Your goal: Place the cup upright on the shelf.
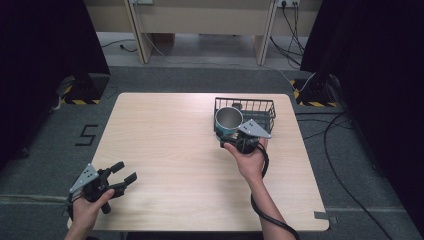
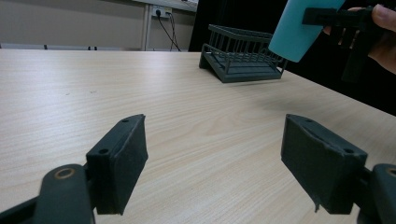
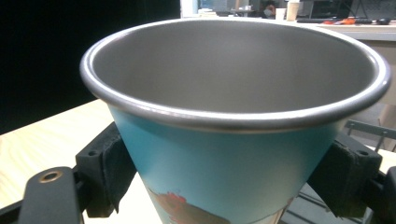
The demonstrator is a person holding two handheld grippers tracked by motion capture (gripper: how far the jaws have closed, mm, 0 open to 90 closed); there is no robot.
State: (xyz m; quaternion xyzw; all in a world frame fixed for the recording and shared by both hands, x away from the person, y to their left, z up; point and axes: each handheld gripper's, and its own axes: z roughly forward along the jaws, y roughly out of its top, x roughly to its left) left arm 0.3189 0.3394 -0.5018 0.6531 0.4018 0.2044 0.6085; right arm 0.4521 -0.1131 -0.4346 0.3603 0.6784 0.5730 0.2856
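A teal metal cup with a grey steel inside hangs in the air at the near left edge of a black wire basket on the far right of the table. My right gripper is shut on the cup, a pad on each side of its wall. In the left gripper view the cup hangs tilted just right of the basket, above the tabletop. My left gripper rests open at the table's near left corner, nothing between its pads.
The light wooden table is bare apart from the basket. A small dark object lies inside the basket near its back. Cables trail over the floor to the right, and dark curtains stand on both sides.
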